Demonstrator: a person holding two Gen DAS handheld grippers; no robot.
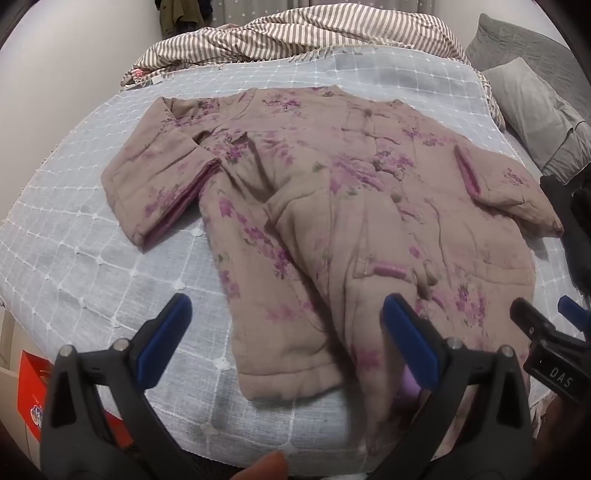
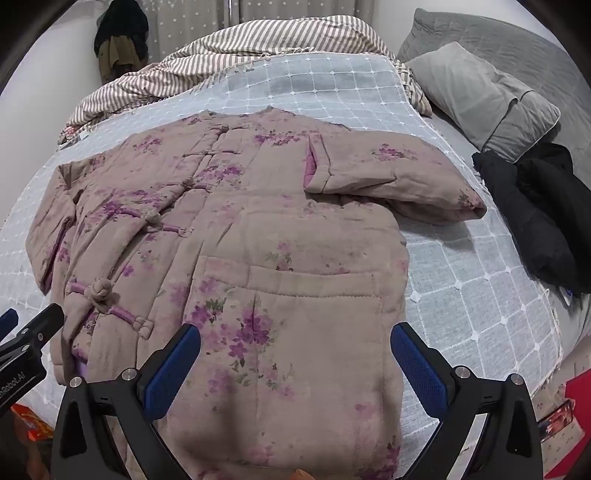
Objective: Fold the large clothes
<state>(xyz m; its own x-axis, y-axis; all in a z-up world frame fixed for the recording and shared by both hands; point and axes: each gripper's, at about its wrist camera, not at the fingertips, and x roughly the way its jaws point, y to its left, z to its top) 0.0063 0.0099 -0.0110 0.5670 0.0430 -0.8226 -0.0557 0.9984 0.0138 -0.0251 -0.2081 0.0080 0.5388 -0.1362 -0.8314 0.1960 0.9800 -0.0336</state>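
A padded beige jacket (image 1: 332, 206) with purple flowers and knot buttons lies front up on the bed, collar at the far end. It also shows in the right wrist view (image 2: 258, 236). Both sleeves are bent inward over the body. My left gripper (image 1: 288, 332) is open and empty, above the jacket's near left hem corner. My right gripper (image 2: 295, 354) is open and empty, above the near right hem by the patch pocket (image 2: 291, 295). The right gripper's tip shows in the left wrist view (image 1: 550, 325).
The bed has a light blue checked cover (image 1: 92, 266). A striped duvet (image 1: 295, 33) is bunched at the far end. Grey pillows (image 2: 480, 92) and a black garment (image 2: 535, 210) lie at the right. A red box (image 1: 33, 391) stands beside the bed at the near left.
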